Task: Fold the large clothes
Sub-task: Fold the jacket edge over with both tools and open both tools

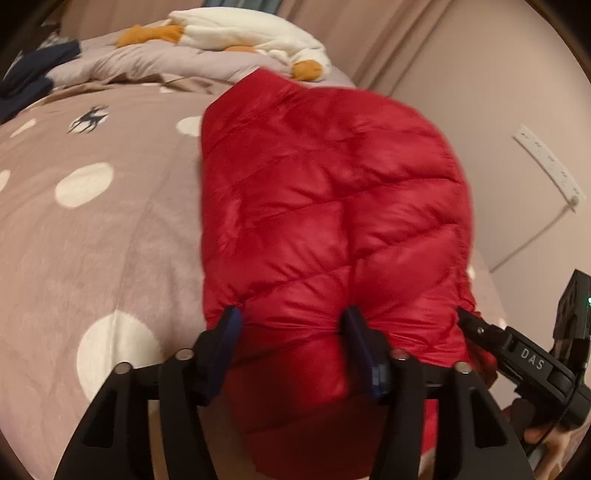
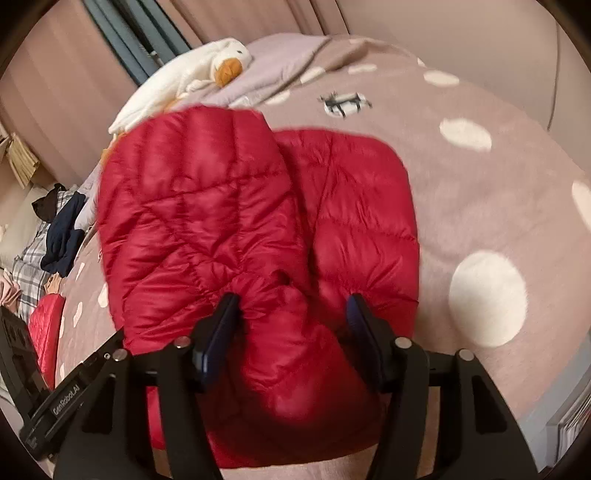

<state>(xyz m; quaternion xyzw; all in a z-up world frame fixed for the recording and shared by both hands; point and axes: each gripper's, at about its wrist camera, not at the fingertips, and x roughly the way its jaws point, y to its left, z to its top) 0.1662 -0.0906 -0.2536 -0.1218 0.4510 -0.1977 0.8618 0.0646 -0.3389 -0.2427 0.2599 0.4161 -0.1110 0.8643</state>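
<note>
Underneath, polka-dot bedspread [image 1: 92, 229] — red puffer jacket [image 1: 325, 206] on it, curtains [image 1: 369, 33] behind.

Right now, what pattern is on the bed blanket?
The blanket is pinkish-brown with big white dots and small reindeer, clearest in the right wrist view.

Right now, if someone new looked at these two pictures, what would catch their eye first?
The shiny red puffer jacket fills the middle of both views, bunched between the fingers of the left gripper and the right gripper. Beneath it spreads a brown bedspread with white dots, and a white plush duck lies at the far end.
</note>
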